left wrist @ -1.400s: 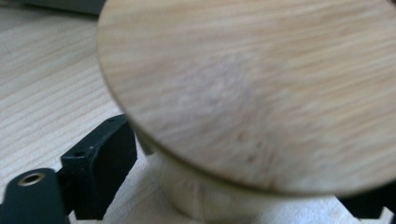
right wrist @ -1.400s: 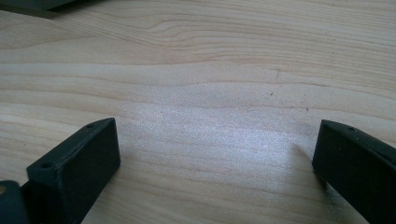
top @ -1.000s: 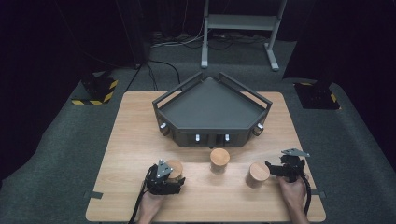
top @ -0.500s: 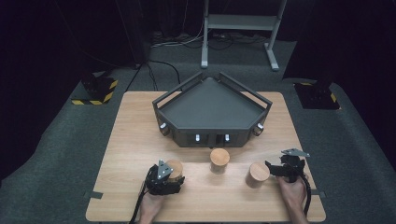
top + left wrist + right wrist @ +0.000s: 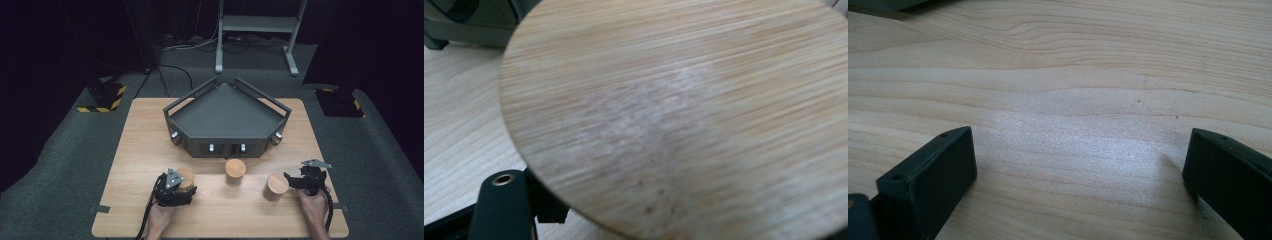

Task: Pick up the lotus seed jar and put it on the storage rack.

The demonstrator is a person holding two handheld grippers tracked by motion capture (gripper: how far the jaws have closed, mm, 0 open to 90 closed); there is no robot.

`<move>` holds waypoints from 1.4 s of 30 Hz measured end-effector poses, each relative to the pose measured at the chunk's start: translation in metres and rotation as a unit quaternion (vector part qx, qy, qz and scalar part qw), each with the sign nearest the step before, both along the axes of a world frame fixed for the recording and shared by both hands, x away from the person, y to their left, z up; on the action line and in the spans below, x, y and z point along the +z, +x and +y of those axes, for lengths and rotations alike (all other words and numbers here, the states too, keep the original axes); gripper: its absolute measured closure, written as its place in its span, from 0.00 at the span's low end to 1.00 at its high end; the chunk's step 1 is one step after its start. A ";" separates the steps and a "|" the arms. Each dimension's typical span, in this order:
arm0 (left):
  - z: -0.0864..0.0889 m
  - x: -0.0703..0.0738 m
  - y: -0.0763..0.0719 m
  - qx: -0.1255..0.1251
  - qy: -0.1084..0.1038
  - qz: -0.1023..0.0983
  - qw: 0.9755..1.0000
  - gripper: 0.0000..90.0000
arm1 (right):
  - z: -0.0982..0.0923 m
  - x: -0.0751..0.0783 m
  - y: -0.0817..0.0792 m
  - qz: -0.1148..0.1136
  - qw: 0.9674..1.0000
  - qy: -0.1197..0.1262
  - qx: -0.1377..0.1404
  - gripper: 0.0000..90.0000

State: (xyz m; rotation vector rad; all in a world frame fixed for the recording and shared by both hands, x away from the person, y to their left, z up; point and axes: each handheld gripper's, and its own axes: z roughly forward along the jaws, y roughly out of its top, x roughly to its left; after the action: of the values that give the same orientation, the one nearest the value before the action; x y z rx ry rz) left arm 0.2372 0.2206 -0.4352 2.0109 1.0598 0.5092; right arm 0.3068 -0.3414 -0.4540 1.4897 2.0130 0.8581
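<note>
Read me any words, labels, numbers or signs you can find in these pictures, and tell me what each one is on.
None: no readable text in any view.
The wooden cylinders, the dark tray and the table are plain.
The yellow-and-black stripes on the floor base are a hazard pattern, not lettering.
The left tongs and right tongs show no legible marking.
</note>
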 end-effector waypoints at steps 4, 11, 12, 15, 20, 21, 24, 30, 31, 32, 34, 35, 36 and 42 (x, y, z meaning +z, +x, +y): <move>0.001 0.008 0.004 -0.004 -0.001 0.003 1.000 0.28 | 0.000 0.000 0.000 0.000 1.000 0.000 0.000 0.00; 0.003 0.025 0.010 -0.014 -0.009 0.009 1.000 0.28 | 0.000 0.000 0.000 0.000 1.000 0.000 0.000 0.00; 0.003 0.028 0.011 -0.013 -0.009 0.012 1.000 0.28 | 0.000 0.000 0.000 0.000 1.000 0.000 0.000 0.00; 0.002 0.037 0.016 -0.013 -0.009 0.016 1.000 0.28 | 0.000 0.000 0.000 0.000 1.000 0.000 0.000 0.00; 0.005 0.048 0.023 -0.014 -0.018 0.021 1.000 0.28 | 0.000 0.000 0.000 0.000 1.000 0.000 0.000 0.00; 0.006 0.050 0.024 -0.014 -0.021 0.022 0.999 0.28 | 0.000 0.000 0.000 0.000 1.000 0.000 0.000 0.00; 0.008 0.055 0.027 -0.014 -0.025 0.022 0.999 0.28 | 0.000 0.000 0.000 0.000 1.000 0.000 0.000 0.00; 0.013 0.068 0.033 -0.013 -0.035 0.023 0.999 0.28 | 0.000 0.000 0.000 0.000 1.000 0.000 0.000 0.00; 0.013 0.069 0.033 -0.013 -0.037 0.024 0.999 0.28 | 0.000 0.000 0.000 0.000 1.000 0.000 0.000 0.00; 0.014 0.072 0.035 -0.014 -0.039 0.025 0.999 0.28 | 0.000 0.000 0.000 0.000 1.000 0.000 0.000 0.00; 0.014 0.076 0.037 -0.015 -0.039 0.026 0.999 0.28 | 0.000 0.000 0.000 0.000 1.000 0.000 0.000 0.00; 0.015 0.078 0.038 -0.015 -0.040 0.027 0.999 0.28 | 0.000 0.000 0.000 0.000 1.000 0.000 0.000 0.00; 0.015 0.080 0.040 -0.016 -0.042 0.029 0.999 0.28 | 0.000 0.000 0.000 0.000 1.000 0.000 0.000 0.00; 0.015 0.093 0.049 -0.020 -0.044 0.029 0.998 0.28 | 0.000 0.000 0.000 0.000 1.000 0.000 0.000 0.00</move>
State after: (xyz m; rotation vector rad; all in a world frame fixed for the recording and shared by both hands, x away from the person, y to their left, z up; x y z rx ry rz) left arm 0.2861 0.2357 -0.3419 1.9765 1.0567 0.3780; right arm 0.3068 -0.3414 -0.4539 1.4908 2.0130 0.8583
